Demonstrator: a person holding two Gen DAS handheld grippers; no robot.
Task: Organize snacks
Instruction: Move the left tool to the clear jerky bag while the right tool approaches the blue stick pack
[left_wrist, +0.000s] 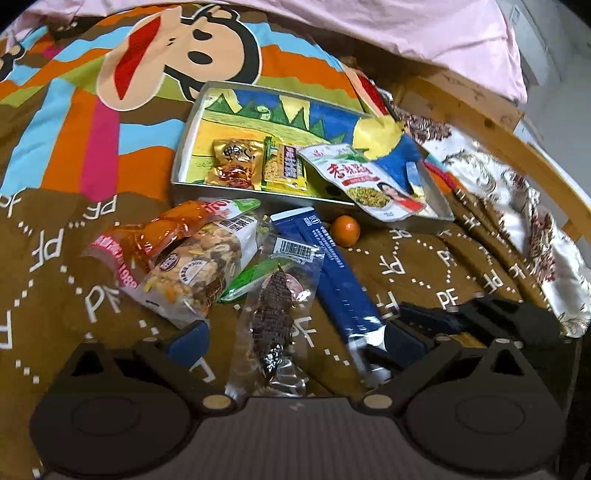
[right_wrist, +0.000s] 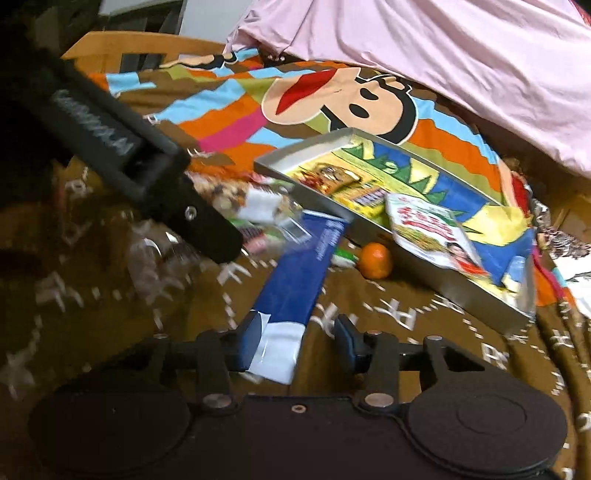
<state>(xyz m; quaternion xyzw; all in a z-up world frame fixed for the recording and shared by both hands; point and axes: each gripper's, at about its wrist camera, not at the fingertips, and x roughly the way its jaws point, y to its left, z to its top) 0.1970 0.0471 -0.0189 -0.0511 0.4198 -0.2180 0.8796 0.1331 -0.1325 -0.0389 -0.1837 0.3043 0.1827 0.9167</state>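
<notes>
The right gripper (right_wrist: 300, 345) has its blue pads on either side of the silver end of a long blue packet (right_wrist: 295, 280), left pad against it, right pad a bit off, so it's not pinching it for sure. The left gripper (left_wrist: 295, 345) is spread wide, with a clear packet of dark dried snack (left_wrist: 271, 314) lying loose between its fingers. Further out on the brown bedspread (left_wrist: 406, 273) there's a bag of mixed nuts (left_wrist: 199, 269) and an orange packet (left_wrist: 147, 236) on the left, and a small orange (left_wrist: 344, 230) near the blue packet's far end. Beyond that sits the tin tray (left_wrist: 184, 147), holding a gold packet (left_wrist: 236, 164), a yellow packet (left_wrist: 284, 168) beside it, and a white pouch (left_wrist: 369, 181) hanging over the near rim. A pink sheet (left_wrist: 406, 29) is bunched at the far side.
</notes>
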